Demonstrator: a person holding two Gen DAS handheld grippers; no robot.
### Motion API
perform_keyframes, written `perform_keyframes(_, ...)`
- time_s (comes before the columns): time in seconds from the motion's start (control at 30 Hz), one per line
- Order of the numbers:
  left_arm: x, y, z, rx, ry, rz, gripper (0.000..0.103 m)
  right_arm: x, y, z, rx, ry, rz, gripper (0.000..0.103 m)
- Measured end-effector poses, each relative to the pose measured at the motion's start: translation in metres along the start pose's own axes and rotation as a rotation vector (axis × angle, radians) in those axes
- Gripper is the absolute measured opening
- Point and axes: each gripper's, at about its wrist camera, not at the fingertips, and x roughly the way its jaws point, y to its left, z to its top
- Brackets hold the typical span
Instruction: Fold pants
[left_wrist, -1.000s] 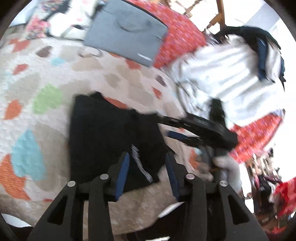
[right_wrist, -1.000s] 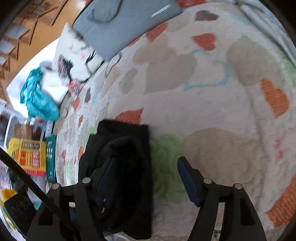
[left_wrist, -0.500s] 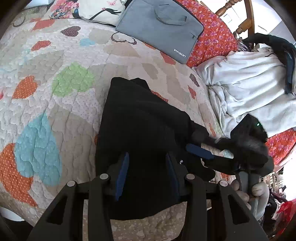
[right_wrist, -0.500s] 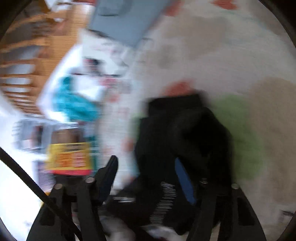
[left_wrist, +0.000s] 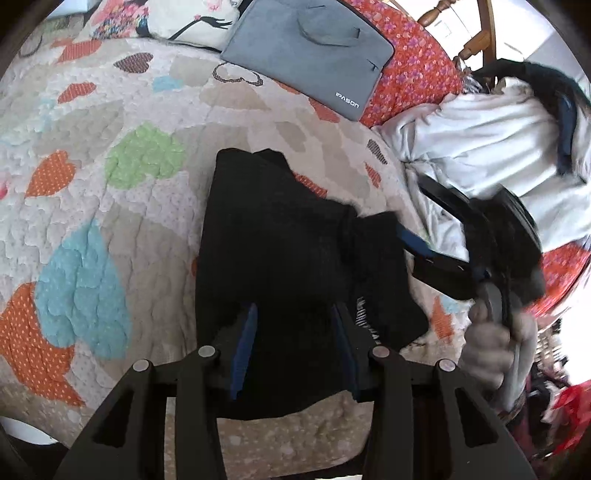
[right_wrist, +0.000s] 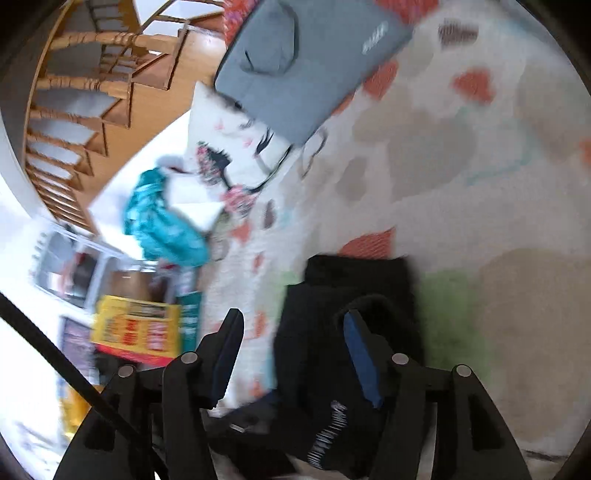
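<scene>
Near the middle of the heart-patterned quilt (left_wrist: 92, 155) lay the black pants (left_wrist: 280, 236), folded into a compact dark bundle, white lettering showing at the near right edge. Directly over the near part of the bundle hung the left gripper (left_wrist: 291, 343), blue-padded fingers (left_wrist: 242, 350) spread moderately apart, black fabric seen between them; could not tell whether the pads touched the cloth or merely stood above it. Off to the right of the bundle reached the right gripper (left_wrist: 402, 236), held in a hand (left_wrist: 491, 354), one blue pad at the pants' right edge beside a raised fold; from that view, could not tell how wide it stood. From the right wrist camera, blurred by motion, showed the right gripper (right_wrist: 291, 350) with fingers clearly parted, one blue pad (right_wrist: 360, 362) over the black fabric and the other off to the left above the quilt (right_wrist: 480, 184), nothing visibly pinched between them. Far beyond the pants rested a gray laptop sleeve (left_wrist: 310, 51), partly on a red floral cover (left_wrist: 413, 74). Left of the sleeve sat a white printed pillow (left_wrist: 184, 18). Right of the pants was heaped pale gray clothing (left_wrist: 491, 151) with a dark garment (left_wrist: 546, 81) on top. Past the bed's left edge, in the right wrist view, lay a teal cloth (right_wrist: 162, 225), a yellow box (right_wrist: 136, 328) and wooden stair rails (right_wrist: 81, 88).
</scene>
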Motion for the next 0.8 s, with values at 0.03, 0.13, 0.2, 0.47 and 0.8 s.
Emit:
perform_keyframes(0.03,0.001,-0.002,-0.002,0.012,-0.004,0.013,0.040,0.012,-0.009,0.003,0.041,0.037,0.006,0.063)
perform_keyframes(0.13,0.004,-0.007,-0.004,0.053,-0.008,0.031,0.040,0.031,-0.039,0.014,0.125,0.023,-0.120,0.048)
perform_keyframes(0.2,0.004,-0.010,-0.004,0.077,-0.009,0.042,0.040,0.026,-0.042,0.015,0.167,-0.014,-0.146,0.031)
perform_keyframes(0.47,0.004,-0.007,-0.006,0.087,-0.012,0.042,0.041,-0.029,-0.015,-0.002,0.101,-0.162,-0.287,0.065)
perform_keyframes(0.8,-0.022,0.013,0.008,0.006,-0.039,-0.056,0.042,-0.083,-0.018,0.001,0.069,-0.294,-0.269,0.072)
